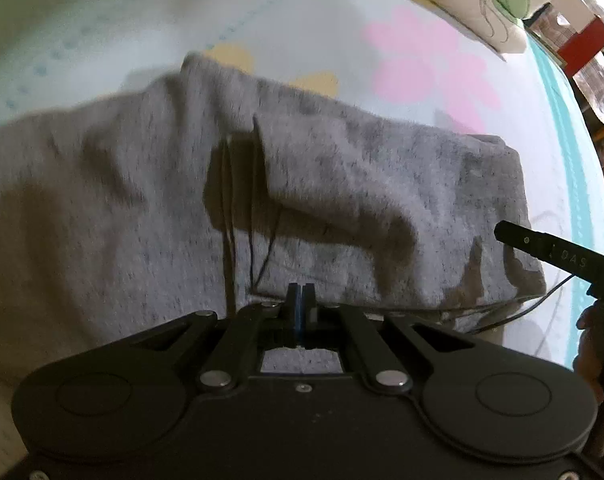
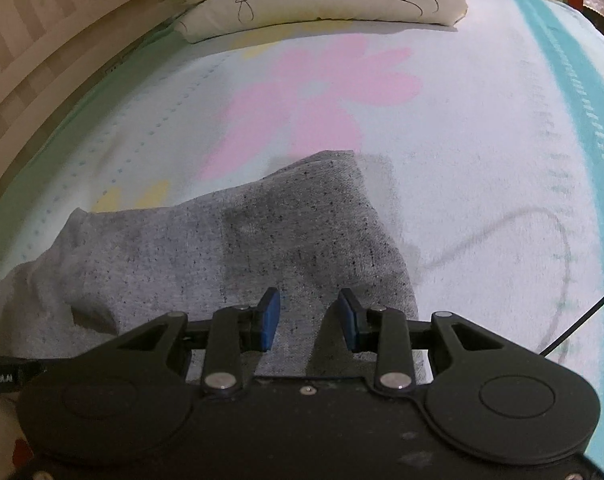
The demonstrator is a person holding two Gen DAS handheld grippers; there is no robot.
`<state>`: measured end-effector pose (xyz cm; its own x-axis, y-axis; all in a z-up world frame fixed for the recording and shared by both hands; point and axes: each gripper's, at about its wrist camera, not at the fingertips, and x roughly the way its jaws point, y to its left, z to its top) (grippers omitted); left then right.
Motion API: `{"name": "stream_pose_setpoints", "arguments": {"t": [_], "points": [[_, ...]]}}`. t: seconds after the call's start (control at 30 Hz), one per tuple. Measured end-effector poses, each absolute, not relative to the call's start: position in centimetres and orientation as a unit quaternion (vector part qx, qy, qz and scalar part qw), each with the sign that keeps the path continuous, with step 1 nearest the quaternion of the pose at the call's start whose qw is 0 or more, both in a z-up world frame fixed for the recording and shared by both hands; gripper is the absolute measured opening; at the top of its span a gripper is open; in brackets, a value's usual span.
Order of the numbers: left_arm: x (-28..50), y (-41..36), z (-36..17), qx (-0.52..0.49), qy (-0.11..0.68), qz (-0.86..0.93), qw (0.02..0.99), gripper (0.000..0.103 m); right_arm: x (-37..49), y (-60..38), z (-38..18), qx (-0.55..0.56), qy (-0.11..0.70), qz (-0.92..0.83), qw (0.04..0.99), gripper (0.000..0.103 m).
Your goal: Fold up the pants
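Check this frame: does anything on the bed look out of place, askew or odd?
Mostly no. The grey pants lie rumpled on the floral sheet, with one raised fold near the drawstrings casting a shadow. A thin black cable loops loose across the sheet beside them. Nothing looks spilled or damaged.

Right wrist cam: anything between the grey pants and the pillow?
Nothing; only bare bedsheet, printed with a pink flower, lies between the pants and the pillow.

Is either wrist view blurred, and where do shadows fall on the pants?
Left wrist view: motion-smeared; dark shadows cross the grey pants ahead of the shut left gripper. Right wrist view: sharper; the open right gripper shadows the fabric beneath.
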<state>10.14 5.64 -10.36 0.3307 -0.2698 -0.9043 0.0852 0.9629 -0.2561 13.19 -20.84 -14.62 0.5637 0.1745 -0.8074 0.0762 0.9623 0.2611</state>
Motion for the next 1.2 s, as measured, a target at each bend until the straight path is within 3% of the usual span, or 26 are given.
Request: {"name": "stream_pose_setpoints", "arguments": {"t": [0.13, 0.2, 0.6, 0.73, 0.77, 0.8, 0.97, 1.2], "points": [[11.8, 5.9, -10.2, -0.101, 0.562, -0.101, 0.815, 0.017, 13.1, -20.9, -14.5, 0.134, 0.464, 0.028, 0.875, 0.035], [12.7, 5.9, -10.7, -0.103, 0.570, -0.093, 0.810, 0.042, 12.9, -21.0, -14.4, 0.134, 0.463, 0.029, 0.876, 0.035], [14.3, 4.5, -12.1, -0.059, 0.595, -0.112, 0.794, 0.048, 12.8, -20.7, -14.4, 0.135, 0.462, 0.040, 0.875, 0.035], [13.5, 4.1, -12.1, -0.039, 0.597, -0.131, 0.791, 0.043, 12.8, -21.0, -14.4, 0.139, 0.461, 0.043, 0.875, 0.035], [13.3, 4.3, -12.0, -0.043, 0.596, -0.134, 0.791, 0.021, 12.7, -21.0, -14.4, 0.139, 0.461, 0.044, 0.875, 0.035], [13.0, 4.5, -11.9, -0.051, 0.595, -0.136, 0.790, 0.013, 12.7, -21.1, -14.3, 0.139, 0.461, 0.044, 0.875, 0.035], [10.7, 5.2, -10.0, -0.061, 0.578, -0.146, 0.800, 0.010, 12.5, -21.4, -14.2, 0.140, 0.459, 0.046, 0.876, 0.035], [8.3, 5.2, -9.1, -0.031, 0.588, -0.156, 0.793, 0.012, 12.5, -21.4, -14.0, 0.134, 0.459, 0.050, 0.877, 0.035]]}}
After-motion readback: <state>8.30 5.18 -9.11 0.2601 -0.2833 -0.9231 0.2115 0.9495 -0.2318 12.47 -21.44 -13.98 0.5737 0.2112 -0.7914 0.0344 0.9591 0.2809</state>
